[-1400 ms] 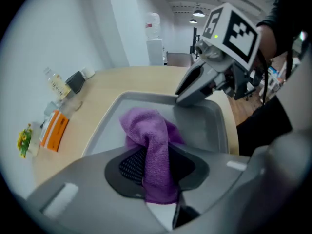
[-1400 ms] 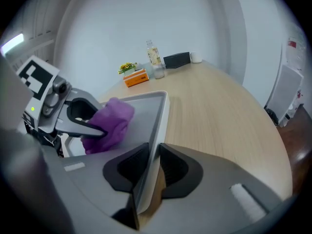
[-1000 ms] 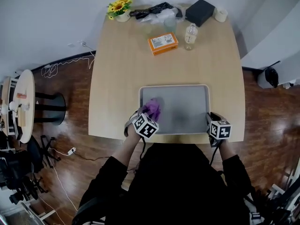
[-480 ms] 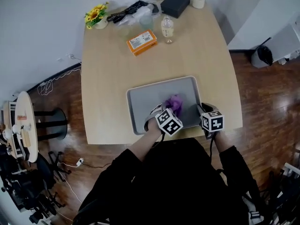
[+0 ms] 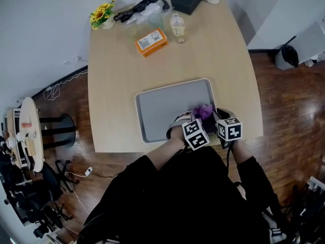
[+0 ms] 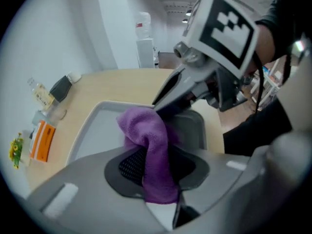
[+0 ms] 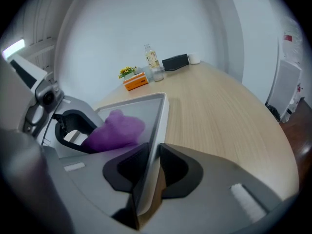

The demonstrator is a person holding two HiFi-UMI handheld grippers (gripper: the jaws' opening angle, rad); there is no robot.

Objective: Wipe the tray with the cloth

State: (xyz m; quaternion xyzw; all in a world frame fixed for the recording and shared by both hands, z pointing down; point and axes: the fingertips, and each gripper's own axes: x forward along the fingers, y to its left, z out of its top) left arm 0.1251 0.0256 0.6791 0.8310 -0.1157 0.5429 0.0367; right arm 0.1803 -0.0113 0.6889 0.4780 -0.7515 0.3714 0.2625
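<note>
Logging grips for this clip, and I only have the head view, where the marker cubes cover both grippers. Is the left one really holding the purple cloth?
Observer: Yes. The left gripper view shows the left gripper shut on the cloth, which is pinched between its fingers.
Operator: And the right one?
Observer: The right gripper view shows the right gripper clamped on the tray at its right rim, which passes straight between the two pads.
</note>
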